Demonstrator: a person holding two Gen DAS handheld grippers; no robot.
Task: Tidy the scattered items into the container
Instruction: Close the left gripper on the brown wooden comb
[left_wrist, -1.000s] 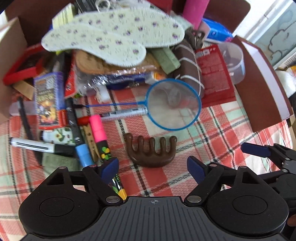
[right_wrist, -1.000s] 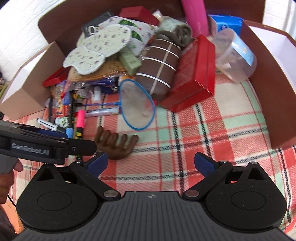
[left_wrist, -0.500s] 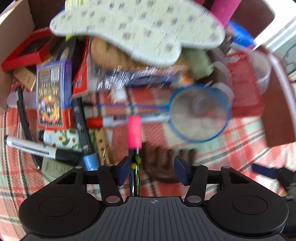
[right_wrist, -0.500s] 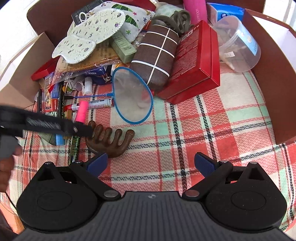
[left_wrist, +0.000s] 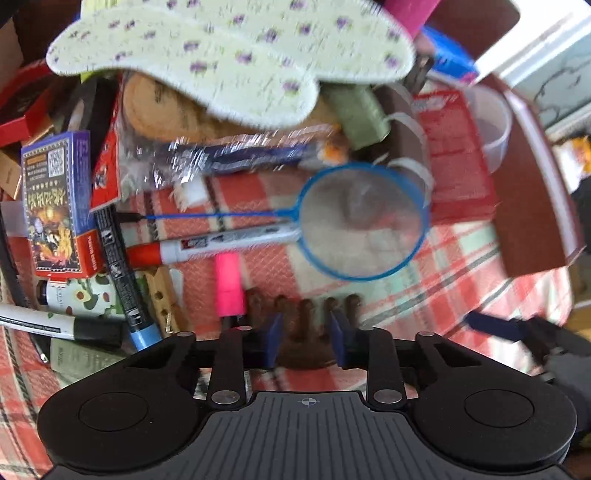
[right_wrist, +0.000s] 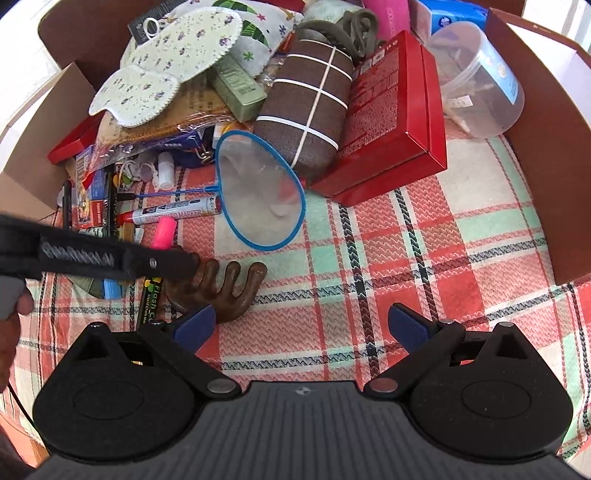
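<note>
- Left gripper points steeply down, jaws closing; contact seems not yet made, though blur obscures it.
- Right gripper hovers, jaws spread wide.

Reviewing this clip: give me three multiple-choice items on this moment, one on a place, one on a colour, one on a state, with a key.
1. Where does the brown wooden comb lie?
A. on the checked cloth
B. on the red box
C. inside the clear tub

2. What colour is the rim of the small net?
A. green
B. blue
C. yellow

3. How does the right gripper stand?
A. shut on the net
B. shut on a marker
C. open, nothing between its fingers

Key: 1 A, the comb rests on the cloth, at the left gripper, whose jaws are closing around it. 2 B, the hoop is blue. 3 C, its pads stand wide apart over bare cloth.
</note>
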